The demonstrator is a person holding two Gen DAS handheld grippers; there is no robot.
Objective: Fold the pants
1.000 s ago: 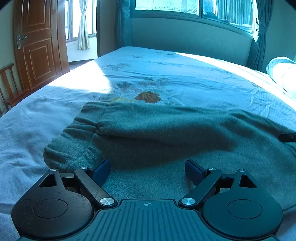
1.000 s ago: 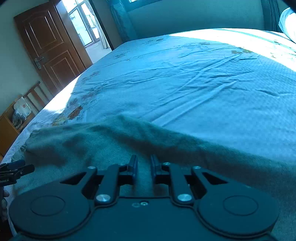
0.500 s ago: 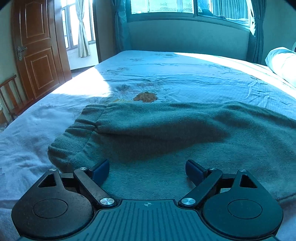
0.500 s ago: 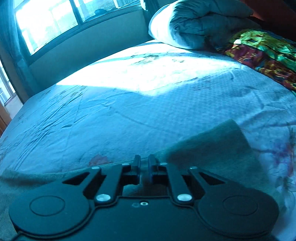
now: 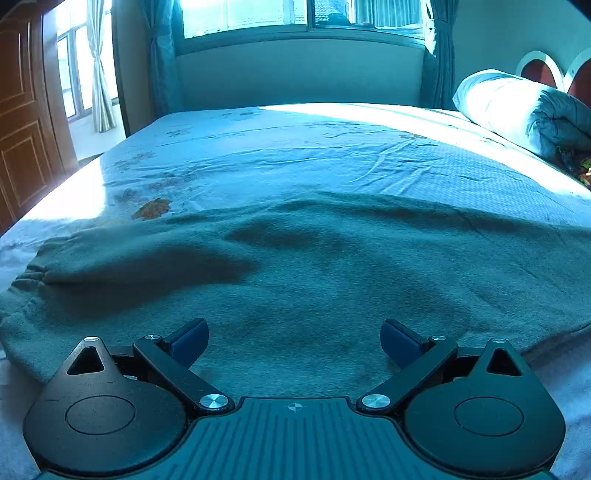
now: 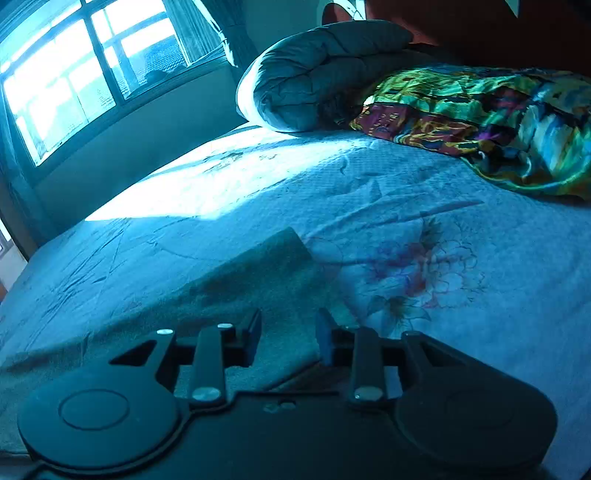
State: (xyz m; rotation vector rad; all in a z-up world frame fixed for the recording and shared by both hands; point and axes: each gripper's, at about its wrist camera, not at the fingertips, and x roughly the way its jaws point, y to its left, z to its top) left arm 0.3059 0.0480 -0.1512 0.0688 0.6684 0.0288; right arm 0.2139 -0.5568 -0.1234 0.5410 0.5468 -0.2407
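Observation:
The grey-green pants (image 5: 295,266) lie spread across the bed, with the gathered waistband at the left in the left wrist view. My left gripper (image 5: 294,341) is open wide and empty, low over the near edge of the pants. In the right wrist view the leg end of the pants (image 6: 258,273) lies flat on the sheet. My right gripper (image 6: 288,338) sits over it with its jaws parted and fabric showing in the gap between them; nothing is clamped.
The bed sheet (image 5: 332,155) is pale blue with flower prints. A rolled duvet (image 6: 317,74) and a bright patterned cloth (image 6: 498,122) lie at the head end. A window (image 5: 295,14) is behind the bed and a wooden door (image 5: 22,122) at the left.
My right gripper has swung from the waist side toward the leg end and opened from nearly shut. My left gripper has turned a little to the right and stayed open.

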